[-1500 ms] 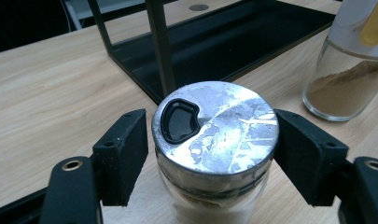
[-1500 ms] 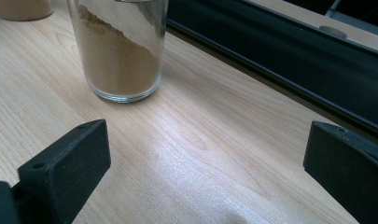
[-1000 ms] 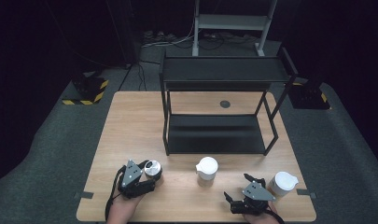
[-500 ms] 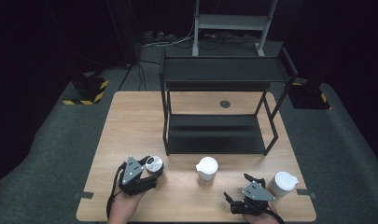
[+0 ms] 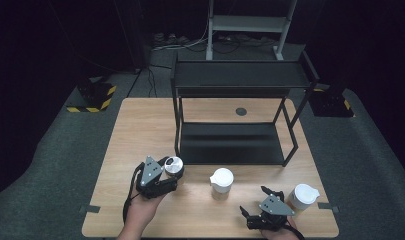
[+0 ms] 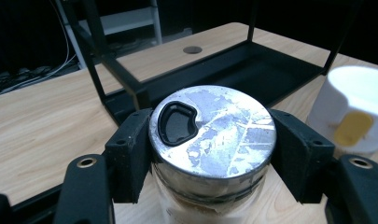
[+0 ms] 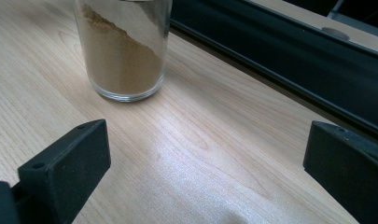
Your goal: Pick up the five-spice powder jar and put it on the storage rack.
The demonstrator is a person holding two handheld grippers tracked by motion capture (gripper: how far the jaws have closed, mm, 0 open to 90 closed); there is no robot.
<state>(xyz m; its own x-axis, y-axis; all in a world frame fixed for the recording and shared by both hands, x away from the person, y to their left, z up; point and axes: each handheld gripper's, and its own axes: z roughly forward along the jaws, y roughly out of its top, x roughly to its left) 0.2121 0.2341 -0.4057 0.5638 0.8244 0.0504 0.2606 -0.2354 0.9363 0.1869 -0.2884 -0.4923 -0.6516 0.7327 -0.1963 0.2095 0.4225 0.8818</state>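
My left gripper (image 5: 170, 173) is shut on a glass jar with a scuffed silver lid (image 5: 174, 165), held a little above the wooden table (image 5: 140, 130) near its front left. In the left gripper view both black jaws press on the sides of that jar (image 6: 212, 135) just under the lid. My right gripper (image 5: 255, 201) rests at the front right, open, with nothing between its jaws. In the right gripper view my right gripper (image 7: 205, 158) points at a glass jar of brown powder (image 7: 123, 51).
A white-lidded jar (image 5: 222, 180) stands at the front middle and another (image 5: 302, 196) beside my right gripper. A black two-tier rack (image 5: 240, 75) takes up the middle and back of the table, its lower shelf (image 6: 233, 70) just beyond the held jar.
My left gripper has lifted the silver-lidded jar and carried it up and to the right, toward the rack. The right gripper has not moved.
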